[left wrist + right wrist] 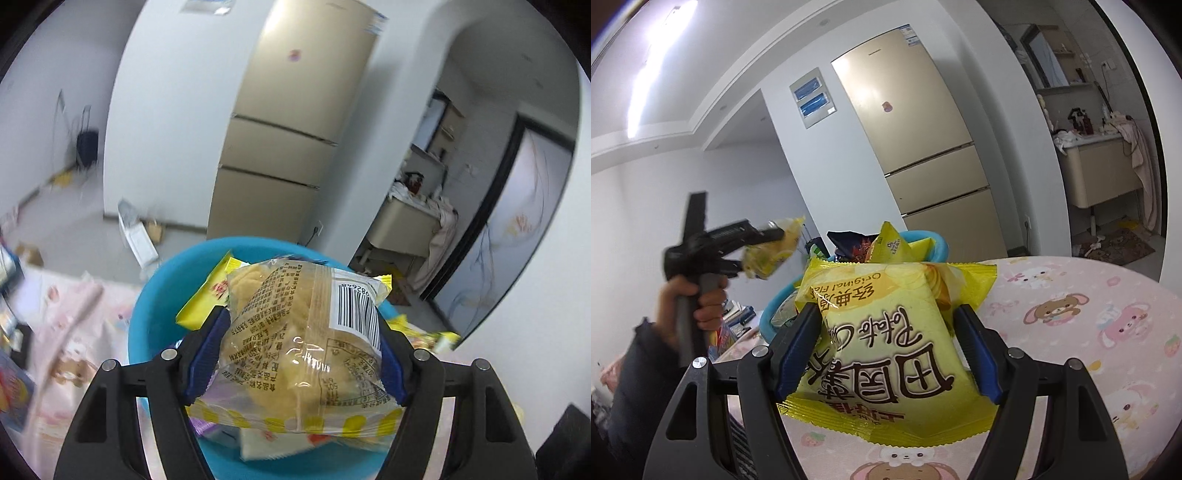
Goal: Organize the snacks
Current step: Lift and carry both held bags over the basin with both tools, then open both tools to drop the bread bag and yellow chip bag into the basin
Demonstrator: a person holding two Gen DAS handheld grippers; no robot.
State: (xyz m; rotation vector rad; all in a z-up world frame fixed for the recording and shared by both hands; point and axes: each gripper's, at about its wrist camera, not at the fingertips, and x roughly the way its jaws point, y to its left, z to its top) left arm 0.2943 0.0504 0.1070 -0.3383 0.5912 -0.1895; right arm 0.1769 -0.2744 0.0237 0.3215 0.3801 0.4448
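The right tool (886,343) gripped a yellow chip bag (886,332) between its blue pads, above a surface (1071,314) with a pink cartoon-animal cloth. Behind the bag stood a blue basin (923,240) holding snack packets. At left, a hand (698,299) held the left tool (764,254), clamped on a yellow packet (775,254). A gold fridge (923,140) stood behind.
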